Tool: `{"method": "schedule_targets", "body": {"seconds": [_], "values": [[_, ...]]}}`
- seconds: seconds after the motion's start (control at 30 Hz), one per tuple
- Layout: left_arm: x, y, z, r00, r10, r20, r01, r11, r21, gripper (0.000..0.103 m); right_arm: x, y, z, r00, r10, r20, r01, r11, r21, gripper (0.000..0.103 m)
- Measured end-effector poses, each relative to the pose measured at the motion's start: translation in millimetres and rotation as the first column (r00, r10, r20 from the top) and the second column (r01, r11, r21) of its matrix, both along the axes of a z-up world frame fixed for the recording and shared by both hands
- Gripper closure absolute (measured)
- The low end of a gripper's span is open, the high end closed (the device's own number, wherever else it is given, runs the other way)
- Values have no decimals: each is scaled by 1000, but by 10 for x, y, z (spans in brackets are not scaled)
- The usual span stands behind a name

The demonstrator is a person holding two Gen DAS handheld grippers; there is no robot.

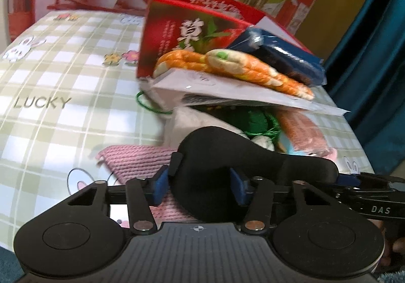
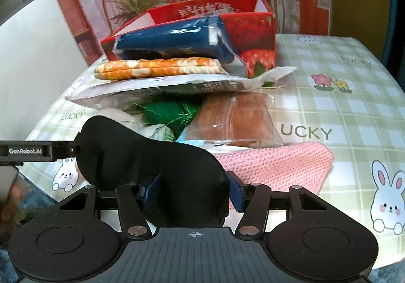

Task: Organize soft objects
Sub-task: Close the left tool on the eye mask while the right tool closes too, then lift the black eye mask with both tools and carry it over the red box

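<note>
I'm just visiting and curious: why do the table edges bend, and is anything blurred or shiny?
Left wrist view: fisheye bends the checked tablecloth; red box smeared soft. Right wrist view: same curving; glare on the blue packet; black eye mask an unlit shape.

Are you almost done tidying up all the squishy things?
Not nearly. A blue packet leans in the red box. Both grippers, left and right, pinch one black sleep mask. The orange cloth, green yarn and pink knit lie piled on the table.
</note>
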State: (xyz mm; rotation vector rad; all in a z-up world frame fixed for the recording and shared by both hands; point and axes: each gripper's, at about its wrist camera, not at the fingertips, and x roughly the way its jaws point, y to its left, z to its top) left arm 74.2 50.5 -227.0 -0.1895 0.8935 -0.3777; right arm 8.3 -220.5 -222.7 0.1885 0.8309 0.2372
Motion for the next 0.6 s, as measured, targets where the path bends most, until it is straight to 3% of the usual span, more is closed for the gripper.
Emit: {"method": "schedule_targets", "body": {"seconds": [0.2, 0.33, 0.47, 0.6], "values": [[34, 11, -40, 1000, 3, -12, -3, 1000, 11, 53, 43, -20, -123, 996, -12, -89, 11, 1000, -12, 37], [45, 29, -65, 1000, 5, -20, -5, 1000, 3, 53, 82, -19, -211, 991, 3, -133, -2, 1000, 6, 37], [22, 44, -43, 1000, 9, -6, -9, 1000, -7, 53, 50, -6, -129, 996, 7, -90, -7, 1000, 2, 57], [-30, 56, 33, 999, 10, 38, -9, 1000, -26, 56, 1, 22, 68, 1000, 21, 14, -20, 999, -31, 68]]}}
